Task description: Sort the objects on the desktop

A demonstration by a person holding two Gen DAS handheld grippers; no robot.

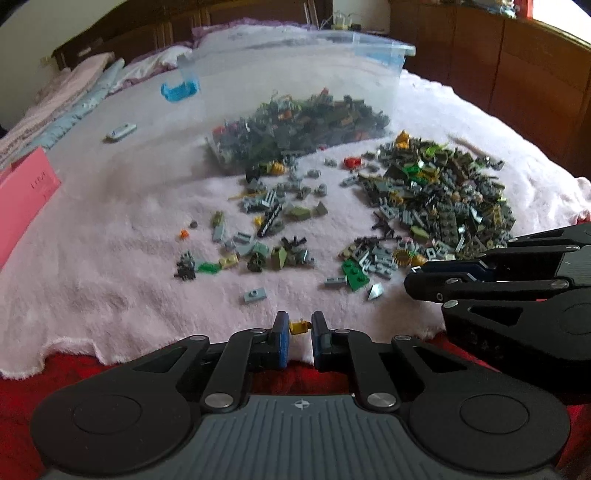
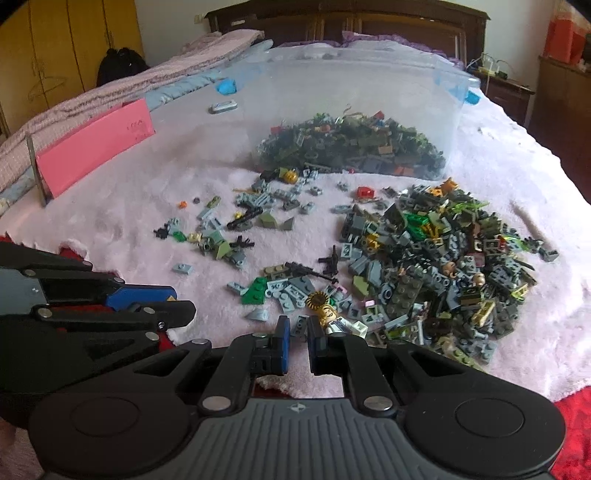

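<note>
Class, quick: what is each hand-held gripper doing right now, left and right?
Left hand-held gripper: closed on a small yellow brick.
Right hand-held gripper: slightly open, holding nothing, at the near edge of the brick pile.

A right gripper [image 2: 297, 332], jaws slightly parted and empty, hovers low over a pale fluffy blanket [image 2: 122, 218] beside a large heap of small building bricks [image 2: 436, 266]. Beyond stands a clear plastic bin [image 2: 354, 85] partly filled with bricks. The left gripper [image 2: 177, 304] enters from the left.

A home bedroom (bed [image 2: 517, 155], wooden headboard [image 2: 369, 18], wardrobe [image 2: 55, 48]).
</note>
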